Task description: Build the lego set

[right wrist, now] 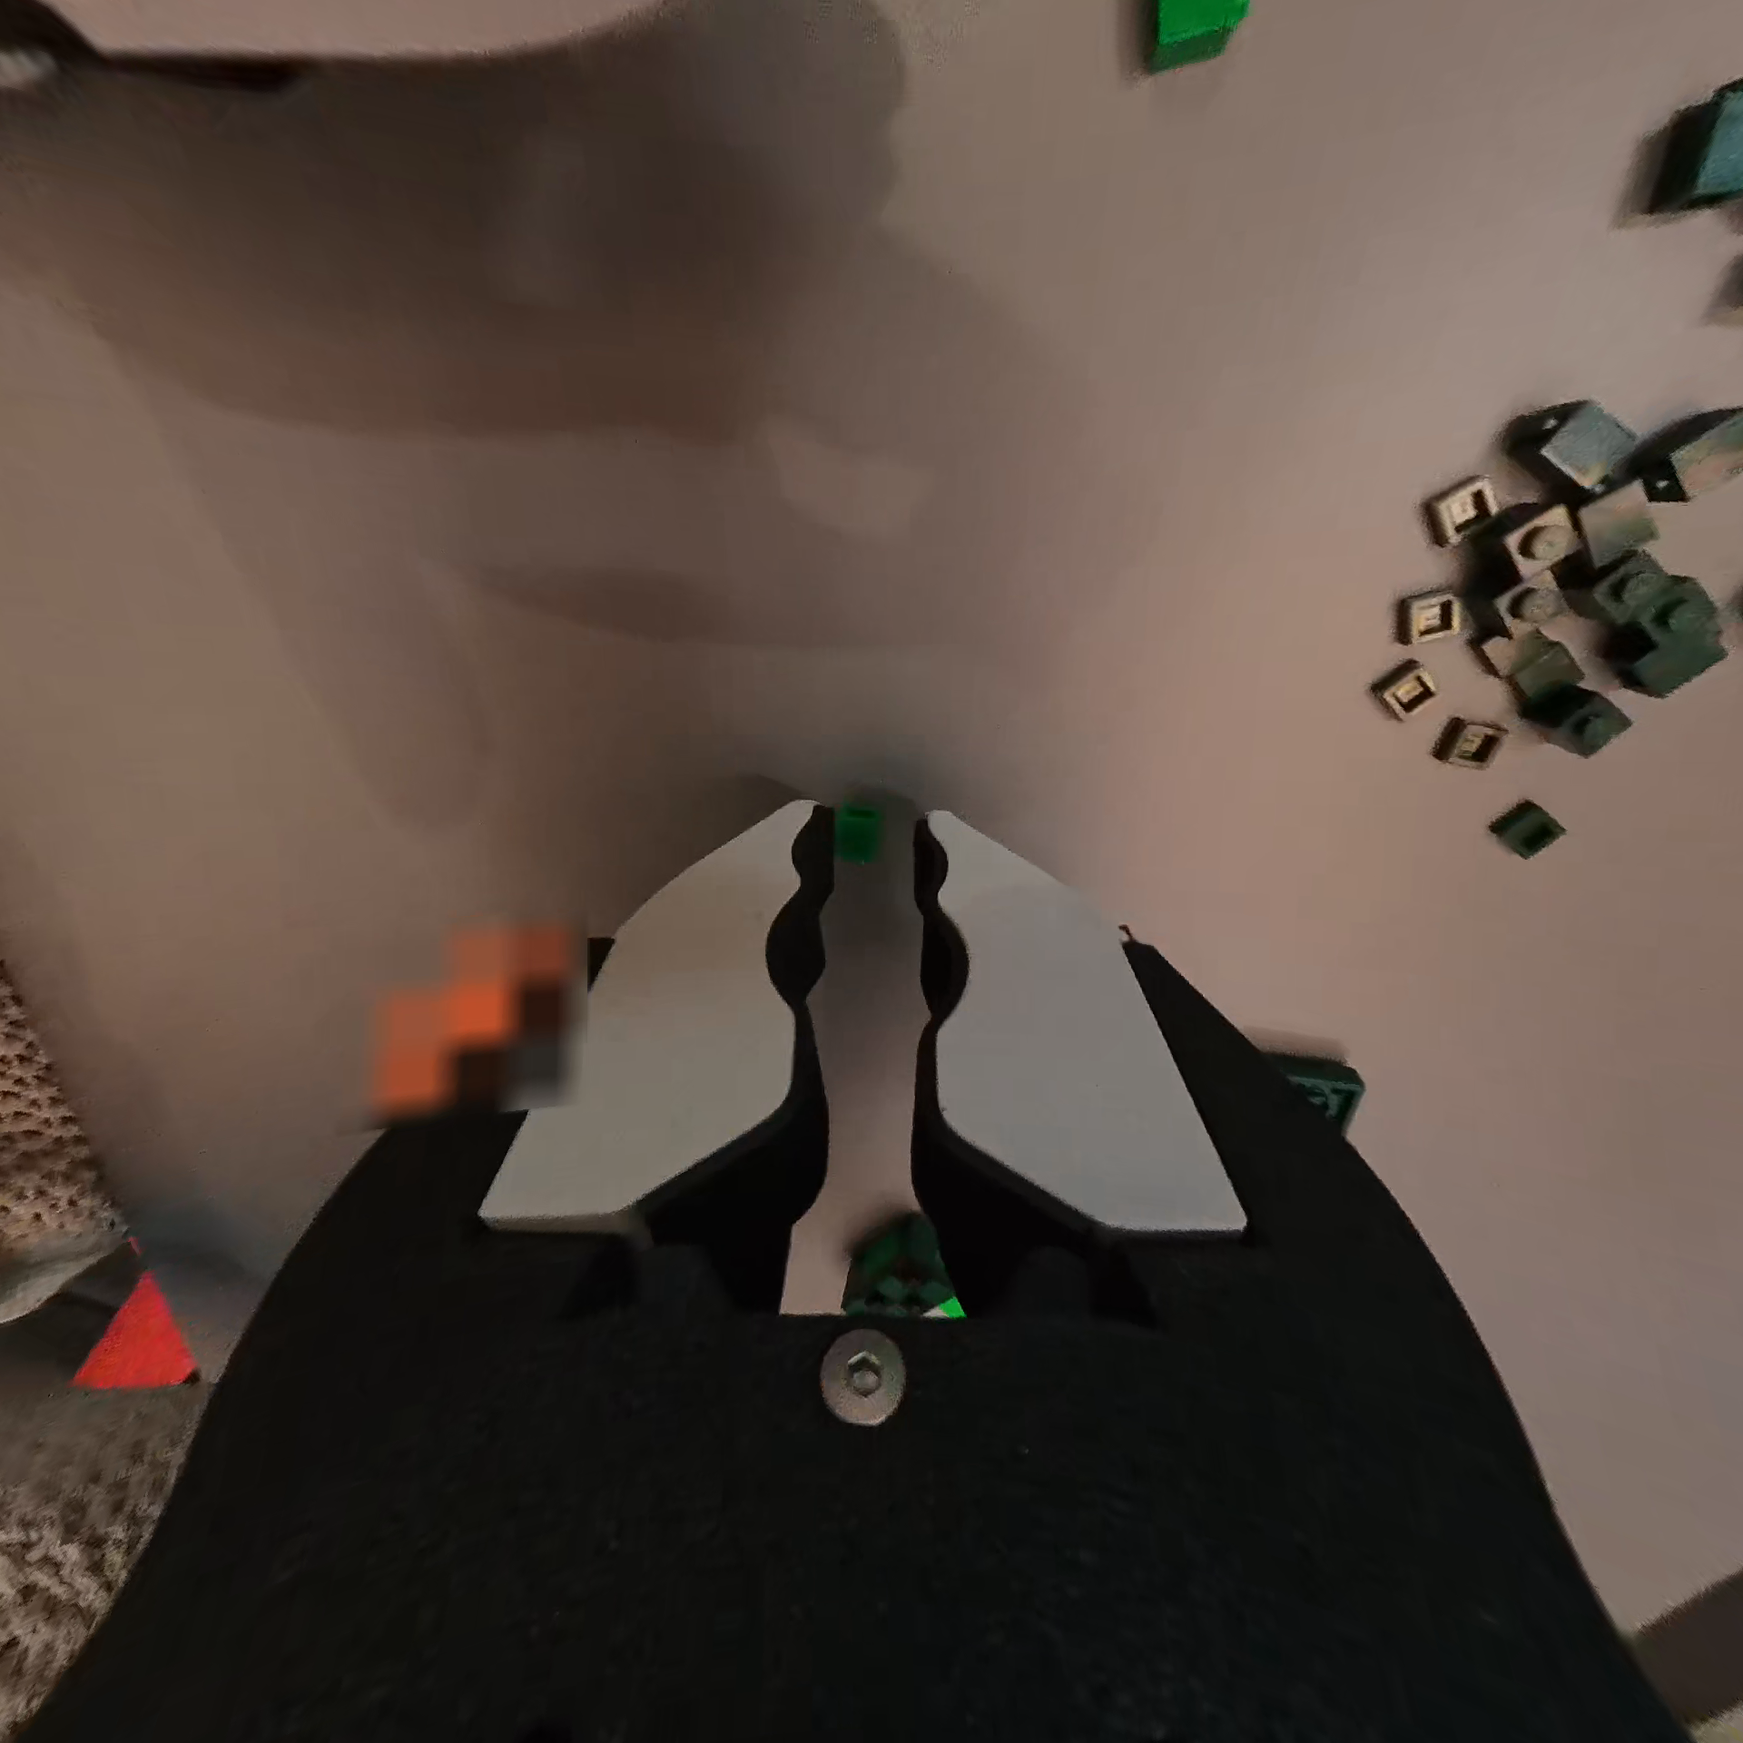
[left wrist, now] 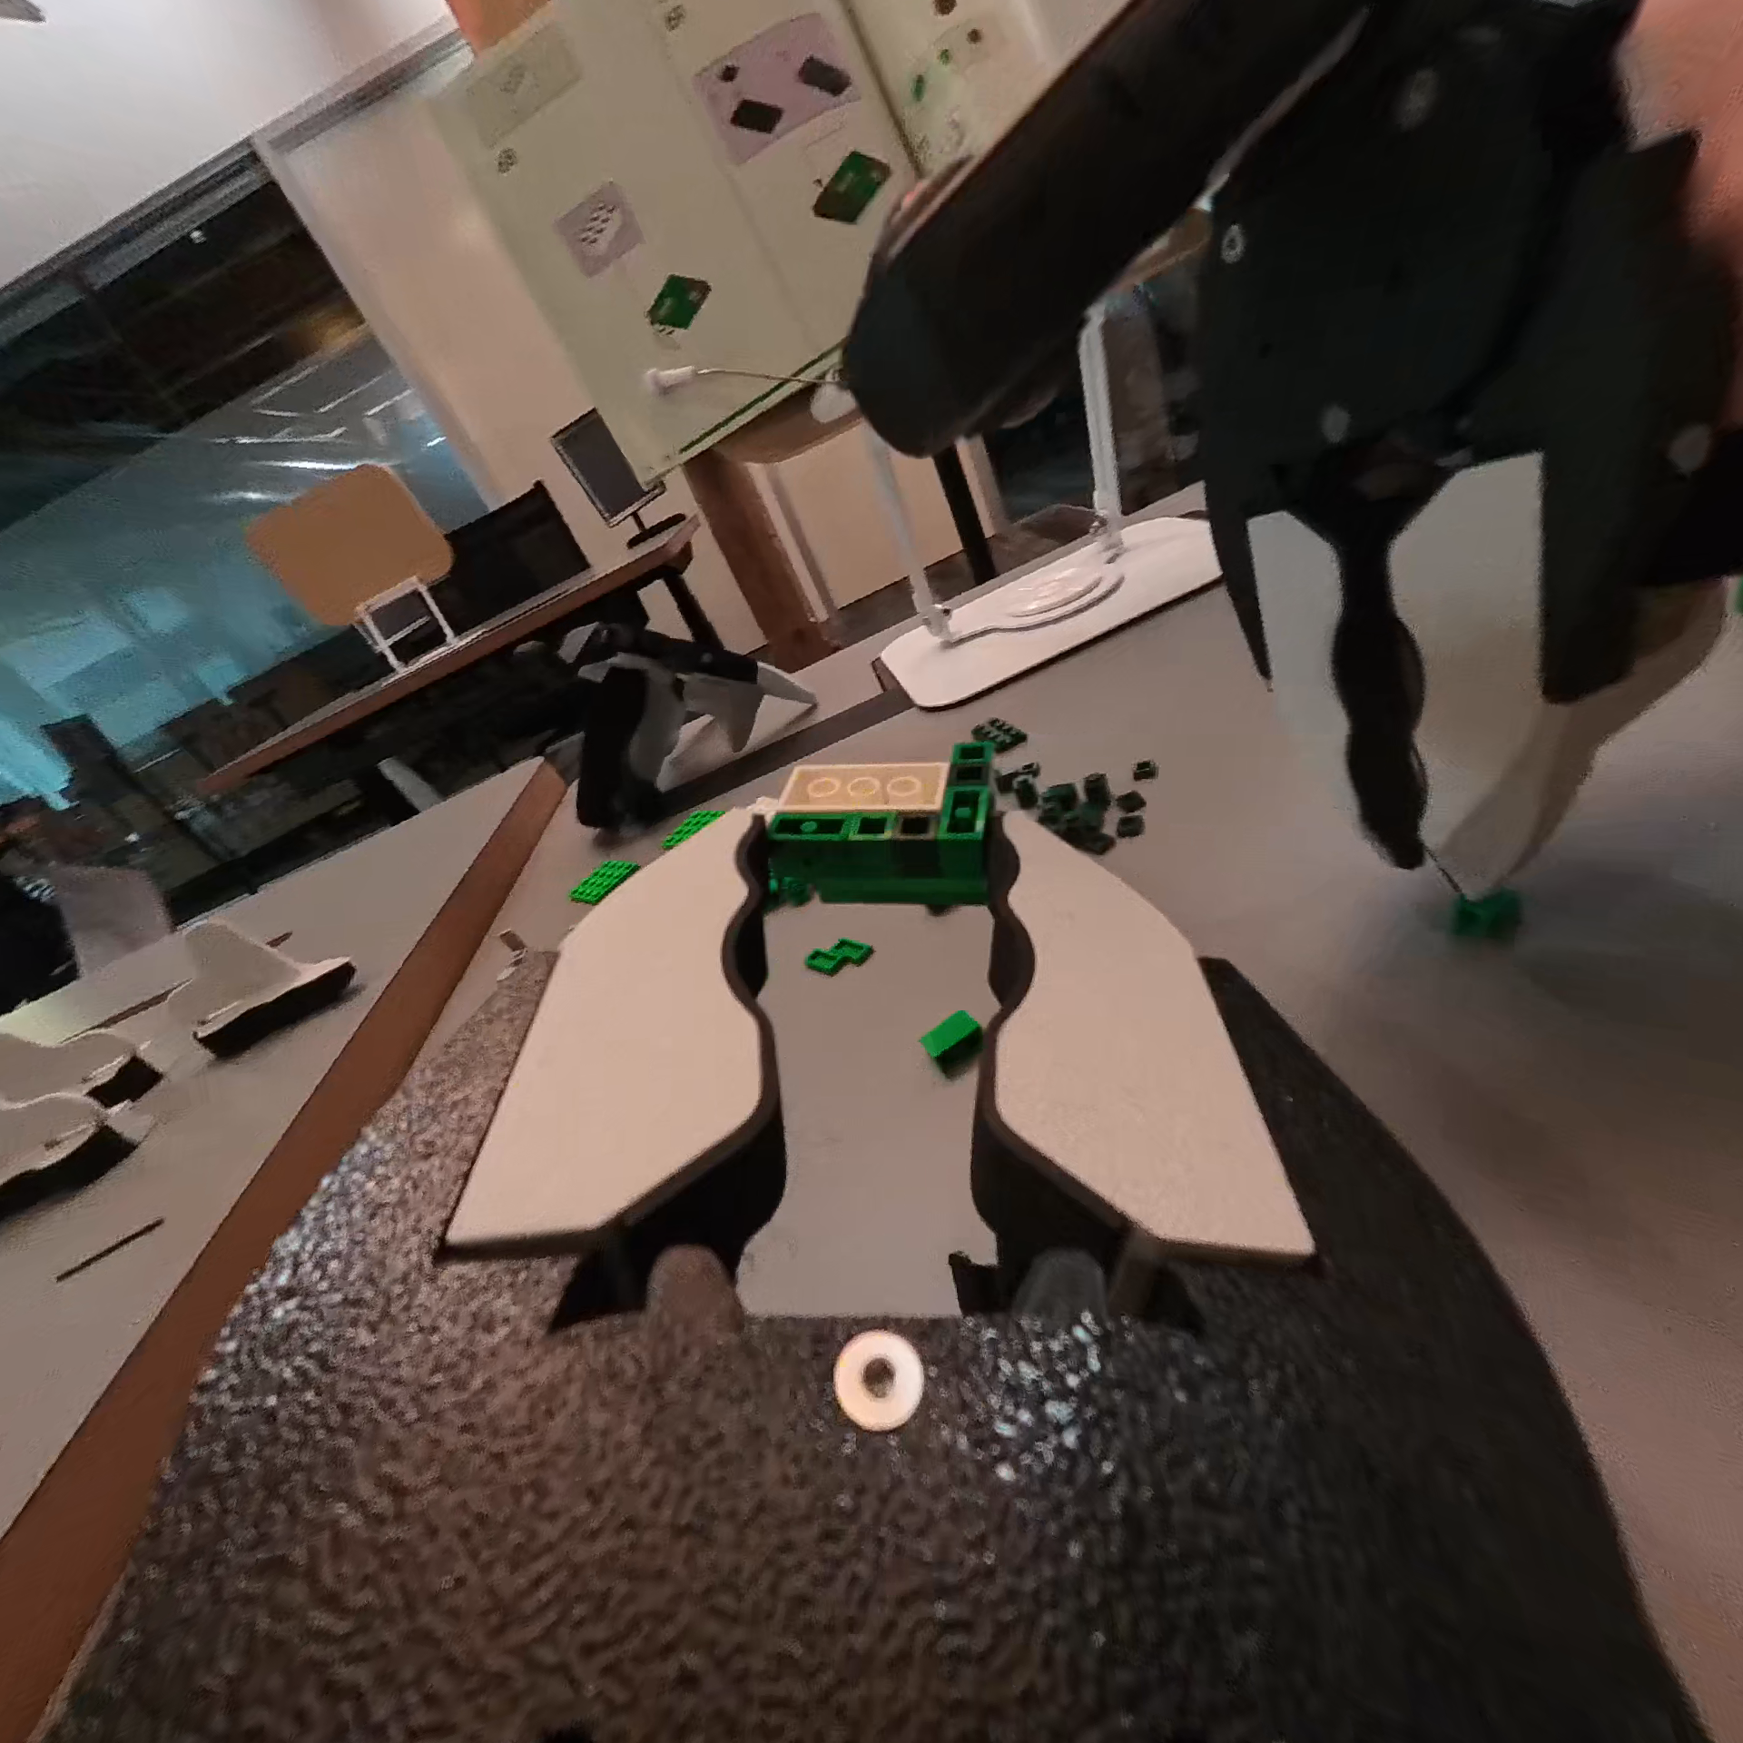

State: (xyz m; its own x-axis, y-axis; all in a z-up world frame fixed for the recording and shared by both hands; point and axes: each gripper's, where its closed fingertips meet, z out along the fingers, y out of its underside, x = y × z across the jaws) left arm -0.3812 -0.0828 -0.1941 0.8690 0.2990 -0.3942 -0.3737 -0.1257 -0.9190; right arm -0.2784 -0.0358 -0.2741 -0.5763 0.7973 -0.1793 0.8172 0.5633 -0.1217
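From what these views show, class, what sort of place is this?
Probably an office or lab workspace: a long brown-edged desk carrying a monitor, a glass partition wall, and white instruction sheets hung behind the grey worktable.

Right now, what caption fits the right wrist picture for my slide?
Right hand-held gripper open around a small bright green brick on the table, dark green pieces scattered nearby.

Each set of tongs has a black, grainy-textured body and two pale grey fingers with wavy black inner edges. On the left tongs (left wrist: 872,854), a white washer ring (left wrist: 877,1380) sits at 6 o'clock of the fingers; the right tongs (right wrist: 872,830) carry what looks like a hex-socket screw (right wrist: 862,1377) there.
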